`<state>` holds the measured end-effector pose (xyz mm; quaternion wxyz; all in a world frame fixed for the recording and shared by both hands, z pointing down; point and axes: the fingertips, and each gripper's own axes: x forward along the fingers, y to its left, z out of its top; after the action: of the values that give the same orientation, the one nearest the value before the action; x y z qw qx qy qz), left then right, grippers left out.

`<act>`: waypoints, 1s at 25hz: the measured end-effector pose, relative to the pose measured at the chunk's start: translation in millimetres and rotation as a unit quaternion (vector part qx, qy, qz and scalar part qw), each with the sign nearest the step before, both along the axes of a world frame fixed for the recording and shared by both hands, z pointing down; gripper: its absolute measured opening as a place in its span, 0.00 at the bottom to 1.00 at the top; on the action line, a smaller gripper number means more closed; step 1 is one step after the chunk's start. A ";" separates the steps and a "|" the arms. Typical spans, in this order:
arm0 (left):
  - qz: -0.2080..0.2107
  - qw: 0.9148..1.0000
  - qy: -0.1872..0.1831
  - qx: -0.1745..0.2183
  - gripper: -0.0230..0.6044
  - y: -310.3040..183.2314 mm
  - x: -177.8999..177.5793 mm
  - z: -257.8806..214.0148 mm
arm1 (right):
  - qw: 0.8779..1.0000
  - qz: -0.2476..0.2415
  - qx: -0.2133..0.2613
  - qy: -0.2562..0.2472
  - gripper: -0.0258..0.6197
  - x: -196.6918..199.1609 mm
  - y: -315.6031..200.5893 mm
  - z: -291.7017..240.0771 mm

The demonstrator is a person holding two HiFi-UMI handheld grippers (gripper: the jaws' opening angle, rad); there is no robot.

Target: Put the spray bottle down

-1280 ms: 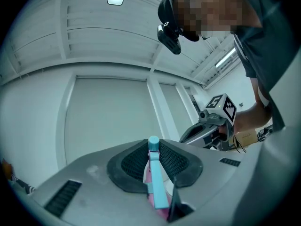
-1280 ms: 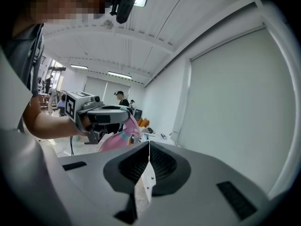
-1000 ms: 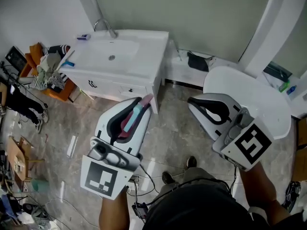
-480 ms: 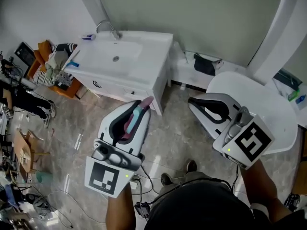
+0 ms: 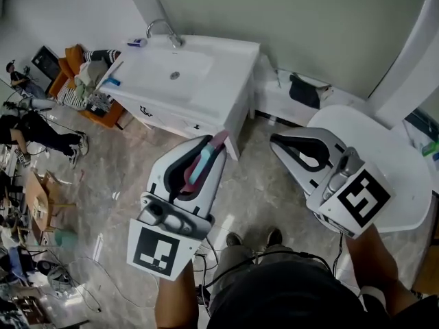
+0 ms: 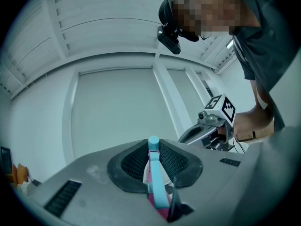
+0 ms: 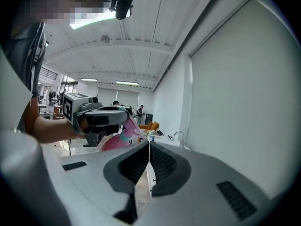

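- Two claws show in the head view, one in each of the person's hands. Both are roughly level and aimed toward the top of the frame.
- Left claw [image 5: 217, 144]: lower centre-left, clenched on the spray bottle [image 5: 199, 166], with the jaws pressing on it from both sides.
- Spray bottle: pink body with a light-blue trigger part. It lies lengthwise between the jaws, and its pink end pokes out past the claw tips toward the upper right.
- Bottle position: resting on nothing, held in the air over the floor [image 5: 110, 177]. In the picture its tip sits just beside the near corner of the washbasin cabinet [image 5: 230, 67].
- Left gripper view: the light-blue part stands in the gap between the dark pads [image 6: 134, 161], with pink showing below it near the bottom edge.
- Right claw [image 5: 276, 142]: centre-right, jaws closed on each other with nothing between them. The right gripper view shows only a thin seam where they meet.
- The right claw's body is seen against the left edge of a round white surface [image 5: 391, 156] at the right of the frame.
- Upper left: the washbasin cabinet is white, with a faucet [image 5: 163, 27] at its back edge.
- A dark bag-like item [image 5: 305, 91] lies on a low white ledge between the cabinet and the round surface.
- Far left: an orange chair [image 5: 103, 119] piled with clothes.
- Bottom centre: the person's shoes [image 5: 274, 236] on the marble-patterned floor.
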<state>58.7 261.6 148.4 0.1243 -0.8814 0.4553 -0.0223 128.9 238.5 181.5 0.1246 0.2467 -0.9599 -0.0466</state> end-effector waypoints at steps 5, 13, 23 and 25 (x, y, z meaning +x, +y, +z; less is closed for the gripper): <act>0.016 1.000 -0.007 -0.001 0.14 -1.0 -29.3 5.9 | 1.000 0.019 0.010 0.001 0.05 -19.7 -8.0 -0.2; 0.065 0.998 -0.017 0.018 0.14 -21.5 -54.6 -4.3 | 0.997 0.071 0.024 -0.002 0.05 -38.1 -23.3 -14.0; 0.096 0.995 -0.025 0.011 0.14 -43.5 -80.2 -9.3 | 0.994 0.109 0.018 -0.014 0.05 -59.5 -44.1 -17.4; 0.099 0.995 -0.025 0.009 0.14 -47.2 -86.3 -6.5 | 0.993 0.113 0.016 -0.013 0.05 -64.8 -48.0 -14.7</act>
<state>-27.6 214.4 141.9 0.1450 -0.9200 0.3632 -0.0274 64.1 190.4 166.7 0.1122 0.3562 -0.9266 -0.0442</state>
